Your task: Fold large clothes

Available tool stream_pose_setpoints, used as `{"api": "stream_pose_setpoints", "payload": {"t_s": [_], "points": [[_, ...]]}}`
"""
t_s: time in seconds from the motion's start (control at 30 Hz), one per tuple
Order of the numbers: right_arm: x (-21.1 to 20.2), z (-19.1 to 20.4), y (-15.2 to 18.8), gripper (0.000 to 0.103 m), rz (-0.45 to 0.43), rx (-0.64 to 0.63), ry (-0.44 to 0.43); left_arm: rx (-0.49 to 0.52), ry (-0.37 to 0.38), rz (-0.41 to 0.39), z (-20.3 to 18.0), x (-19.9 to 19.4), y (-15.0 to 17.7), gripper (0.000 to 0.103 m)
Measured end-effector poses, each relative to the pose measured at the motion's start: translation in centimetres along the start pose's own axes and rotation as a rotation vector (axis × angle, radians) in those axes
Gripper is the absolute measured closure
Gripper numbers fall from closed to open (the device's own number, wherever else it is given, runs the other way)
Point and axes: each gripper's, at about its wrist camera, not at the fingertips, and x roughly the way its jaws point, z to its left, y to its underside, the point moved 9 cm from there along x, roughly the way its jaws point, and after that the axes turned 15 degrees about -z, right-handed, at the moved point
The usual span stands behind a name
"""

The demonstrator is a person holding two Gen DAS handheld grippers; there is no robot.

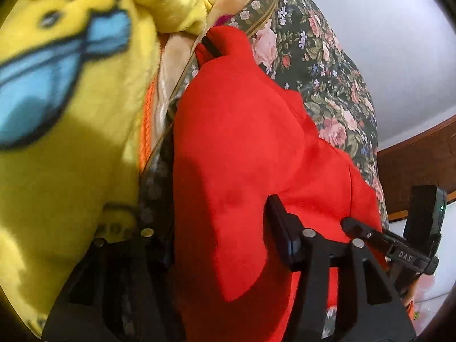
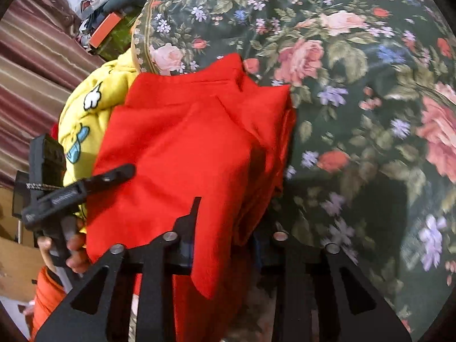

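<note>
Lying between both grippers' fingers, red garment [image 2: 182, 142] on floral bedspread [image 2: 356, 85]

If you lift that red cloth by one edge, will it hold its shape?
Probably not. The red garment drapes in soft folds over the floral bedspread, so it likely flops and sags. It looks thin, hence probably light, and may slide on itself.

A bed covered in a dark green floral bedspread [image 2: 356, 91] carries a red garment [image 2: 193, 142], folded in layers, with a yellow cartoon-print fleece [image 2: 82, 119] bunched just beside it.
</note>
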Motion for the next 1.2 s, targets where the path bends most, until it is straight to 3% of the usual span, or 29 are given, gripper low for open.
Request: {"api": "stream_pose_setpoints", "payload": {"t_s": [0.17, 0.27, 0.37, 0.47, 0.63, 0.9, 1.2], "points": [[-3.1, 1.0, 1.0, 0.061, -0.038, -0.15, 0.109, 0.132, -0.06, -0.037, -1.3, -4.1, 1.3, 0.034], [-3.8, 2.0, 2.4, 0.047, -0.04, -0.293, 0.187, 0.214, -0.085, -0.03, -1.4, -5.9, 3.2, 0.032], [-4.4, 2.5, 4.1, 0.045, -0.033, -0.416, 0.249, 0.299, -0.16, -0.013, -0.5, -6.9, 5.6, 0.031], [-5.7, 2.5, 5.4, 0.045, -0.033, -0.45, 0.282, 0.338, -0.262, 0.002, 1.5, -8.1, 7.8, 0.031], [-9.5, 3.7, 6.0, 0.045, -0.066, -0.363, 0.234, 0.324, -0.297, -0.009, 2.0, -11.0, 9.5, 0.031], [-19.2, 9.3, 3.8, 0.045, -0.31, -0.345, 0.185, 0.431, -0.251, -0.227, -5.1, -20.8, 7.3, 0.031], [-33.2, 18.3, 3.2, 0.045, -0.699, -0.399, 0.083, 0.53, -0.077, -0.617, -17.7, -36.2, 5.6, 0.031]]}}
